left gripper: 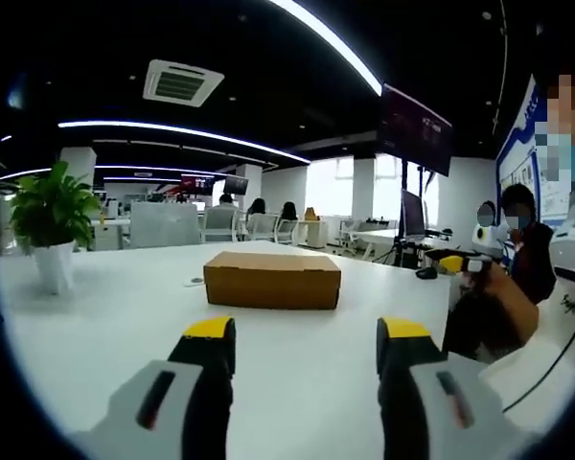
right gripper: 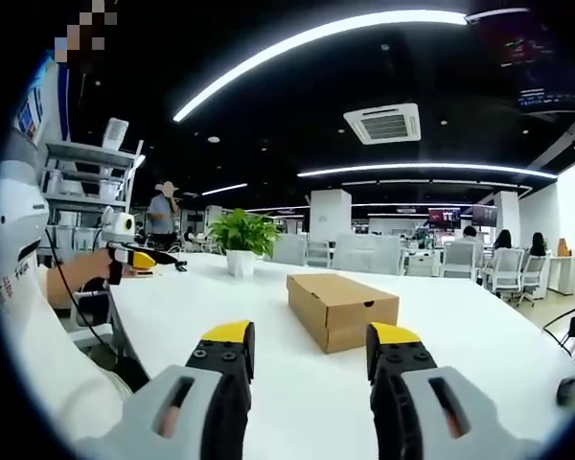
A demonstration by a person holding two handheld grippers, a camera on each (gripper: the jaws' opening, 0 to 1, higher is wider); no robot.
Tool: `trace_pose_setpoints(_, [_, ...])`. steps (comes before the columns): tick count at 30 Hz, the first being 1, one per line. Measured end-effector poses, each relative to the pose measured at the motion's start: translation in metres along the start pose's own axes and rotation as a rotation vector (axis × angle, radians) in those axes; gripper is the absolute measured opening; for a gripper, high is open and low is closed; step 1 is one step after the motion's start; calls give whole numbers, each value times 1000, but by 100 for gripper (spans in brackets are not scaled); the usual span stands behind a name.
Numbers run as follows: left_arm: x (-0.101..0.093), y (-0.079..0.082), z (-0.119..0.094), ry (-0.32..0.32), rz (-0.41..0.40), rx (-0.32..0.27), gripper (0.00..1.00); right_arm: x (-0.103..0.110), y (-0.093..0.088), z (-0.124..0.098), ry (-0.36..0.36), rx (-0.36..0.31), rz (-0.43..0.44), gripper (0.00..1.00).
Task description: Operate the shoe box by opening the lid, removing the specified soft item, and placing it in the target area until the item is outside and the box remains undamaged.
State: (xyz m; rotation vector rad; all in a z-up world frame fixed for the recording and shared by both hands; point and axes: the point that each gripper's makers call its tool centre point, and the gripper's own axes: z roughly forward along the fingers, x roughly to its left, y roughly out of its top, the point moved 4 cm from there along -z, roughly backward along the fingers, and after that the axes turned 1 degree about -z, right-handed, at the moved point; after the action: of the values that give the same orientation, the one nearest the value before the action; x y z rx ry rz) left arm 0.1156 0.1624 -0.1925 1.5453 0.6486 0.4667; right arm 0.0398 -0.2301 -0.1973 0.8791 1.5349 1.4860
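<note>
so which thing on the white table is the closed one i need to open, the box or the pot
The brown cardboard box, lid shut, lying flat mid-table. The white pot holds a green plant and stands near the table's edge.

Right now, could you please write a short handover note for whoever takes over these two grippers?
Left gripper: open, empty, short of the box.
Right gripper: open, empty, also short of it.
The closed brown cardboard shoe box lies alone on the white table, lid on; a potted green plant stands farther off.
Done: nothing yet.
Left: open the lid, lift out the soft item, place it in the target area.
</note>
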Motion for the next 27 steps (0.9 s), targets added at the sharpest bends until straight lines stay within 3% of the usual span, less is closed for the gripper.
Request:
trace_pose_setpoints(23, [9,-7,-3,26,-15,1,61,3,-4,7,10,23,-3,47])
trace_pose_setpoints(27, [15,-10,-1,20,-60,9,62,4,-6,6,10,28,1,48])
